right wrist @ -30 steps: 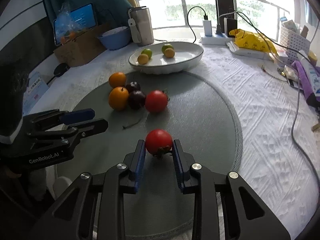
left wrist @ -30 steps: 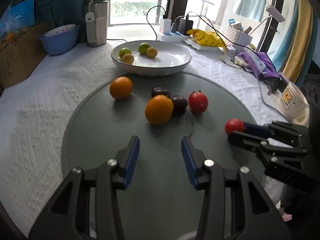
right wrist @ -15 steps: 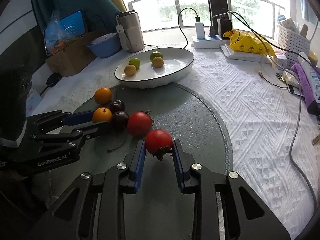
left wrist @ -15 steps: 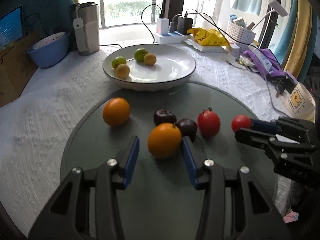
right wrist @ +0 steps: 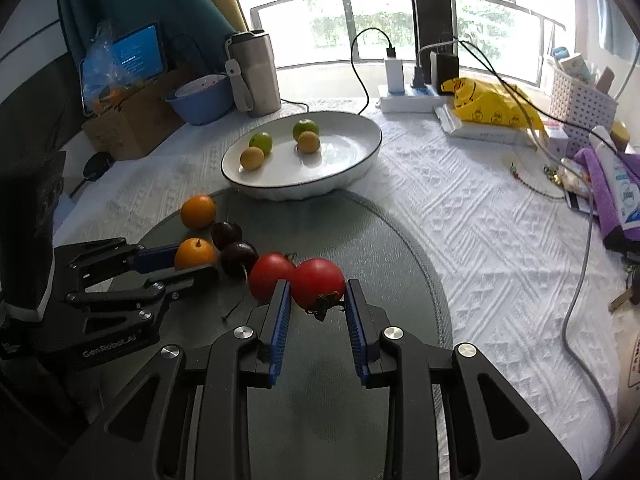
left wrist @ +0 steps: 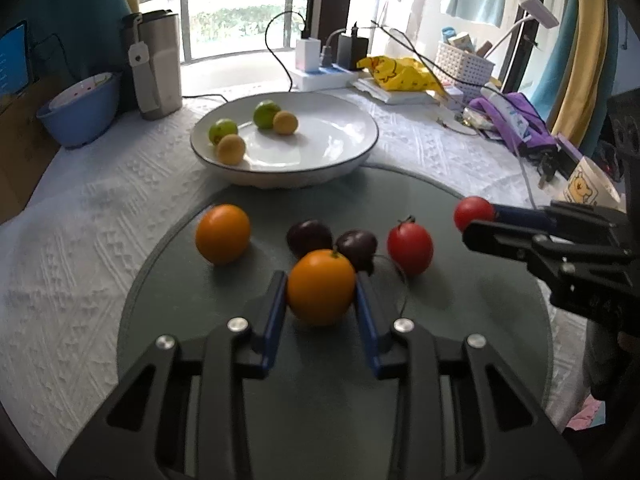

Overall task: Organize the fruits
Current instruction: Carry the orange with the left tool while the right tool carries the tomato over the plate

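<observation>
Plate (left wrist: 362, 148) on the worktop (left wrist: 80, 248) held four small fruits; right gripper (right wrist: 318, 300) carried a tomato (right wrist: 317, 282), left gripper (left wrist: 321, 292) had just closed its fingers on an orange (left wrist: 321, 287); another orange, two plums, one tomato remained on the mat (left wrist: 460, 320).

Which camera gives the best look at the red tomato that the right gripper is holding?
The right wrist view: the held tomato sits close and central, with its stem showing. The left wrist view shows it small at the right, partly hidden behind the right gripper.
</observation>
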`<state>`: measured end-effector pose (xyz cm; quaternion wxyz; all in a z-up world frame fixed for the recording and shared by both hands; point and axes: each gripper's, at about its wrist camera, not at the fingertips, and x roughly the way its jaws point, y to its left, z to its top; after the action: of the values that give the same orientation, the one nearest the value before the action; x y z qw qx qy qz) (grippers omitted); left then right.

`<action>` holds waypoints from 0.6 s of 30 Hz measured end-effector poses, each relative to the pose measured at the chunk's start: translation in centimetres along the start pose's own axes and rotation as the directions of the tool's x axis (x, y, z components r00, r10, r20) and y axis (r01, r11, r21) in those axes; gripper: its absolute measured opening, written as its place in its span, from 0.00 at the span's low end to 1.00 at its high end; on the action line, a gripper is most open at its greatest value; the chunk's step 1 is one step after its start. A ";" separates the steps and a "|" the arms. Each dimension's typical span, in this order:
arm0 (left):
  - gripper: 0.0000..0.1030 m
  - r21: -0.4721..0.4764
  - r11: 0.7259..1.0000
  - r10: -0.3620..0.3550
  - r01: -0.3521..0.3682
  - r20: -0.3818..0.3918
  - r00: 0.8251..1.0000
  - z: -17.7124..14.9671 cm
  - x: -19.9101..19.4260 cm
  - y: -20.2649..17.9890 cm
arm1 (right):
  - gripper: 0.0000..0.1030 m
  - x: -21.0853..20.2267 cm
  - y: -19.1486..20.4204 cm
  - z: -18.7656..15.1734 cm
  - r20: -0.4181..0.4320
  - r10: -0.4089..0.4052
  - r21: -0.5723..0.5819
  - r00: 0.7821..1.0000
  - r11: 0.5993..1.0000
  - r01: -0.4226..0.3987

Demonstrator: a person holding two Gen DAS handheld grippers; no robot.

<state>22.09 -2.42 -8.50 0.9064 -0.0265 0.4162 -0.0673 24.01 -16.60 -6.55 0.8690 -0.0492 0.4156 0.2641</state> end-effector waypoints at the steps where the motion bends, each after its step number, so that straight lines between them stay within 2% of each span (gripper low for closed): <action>1: 0.33 -0.002 1.000 -0.003 0.003 0.006 1.000 0.1 -0.2 0.1 | 0.28 0.0 0.1 0.2 0.003 -0.002 -0.002 1.000 1.000 0.002; 10: 0.33 -0.012 1.000 -0.005 0.006 0.066 0.998 2.1 -2.0 1.6 | 0.28 0.2 1.0 2.6 0.029 -0.010 -0.031 1.000 0.999 0.011; 18: 0.33 -0.007 1.000 -0.001 0.002 0.092 0.996 4.1 -1.6 2.8 | 0.28 1.0 0.6 5.1 0.049 -0.020 -0.048 0.999 0.999 0.022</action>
<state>24.50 0.54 -4.91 0.9245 -0.0331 0.3741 -0.0651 27.78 -14.07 -3.92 0.8802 -0.0683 0.3872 0.2660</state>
